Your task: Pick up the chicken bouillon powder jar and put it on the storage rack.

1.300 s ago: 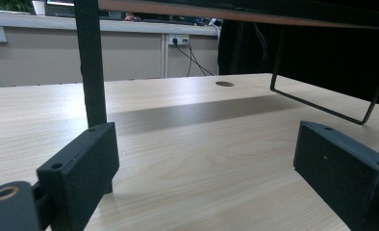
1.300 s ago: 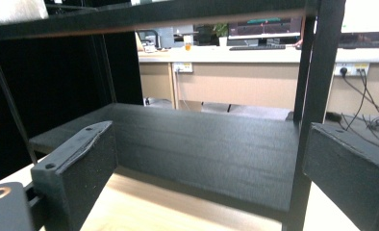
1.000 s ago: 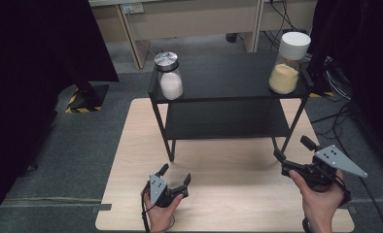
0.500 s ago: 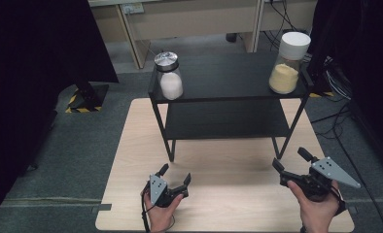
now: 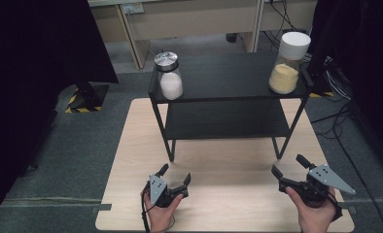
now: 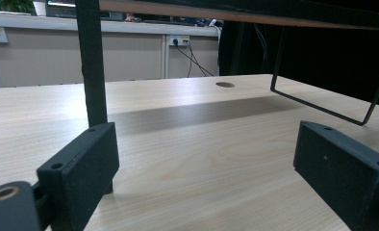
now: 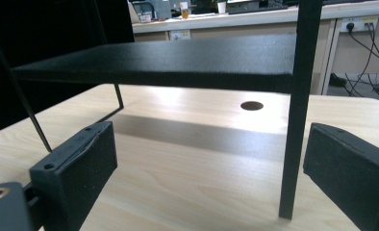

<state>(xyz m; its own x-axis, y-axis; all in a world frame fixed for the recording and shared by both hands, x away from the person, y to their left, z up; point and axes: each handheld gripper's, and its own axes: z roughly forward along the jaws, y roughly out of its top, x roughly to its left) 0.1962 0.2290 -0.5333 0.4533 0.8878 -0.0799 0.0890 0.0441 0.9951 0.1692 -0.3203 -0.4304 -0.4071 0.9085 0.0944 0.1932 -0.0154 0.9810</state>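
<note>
High view: shelf rack point(image 5: 228, 92) stands beyond both spread tongs point(image 5: 176, 175).

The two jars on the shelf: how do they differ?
The left jar holds white powder under a silvery metal lid; the right jar holds yellow powder under a tall white cap. The right jar looks taller. Both are clear, upright and stand at opposite ends of the black shelf top.

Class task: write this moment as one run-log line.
left gripper: open, empty | right gripper: open, empty | both low over table | jars: on shelf top
</note>
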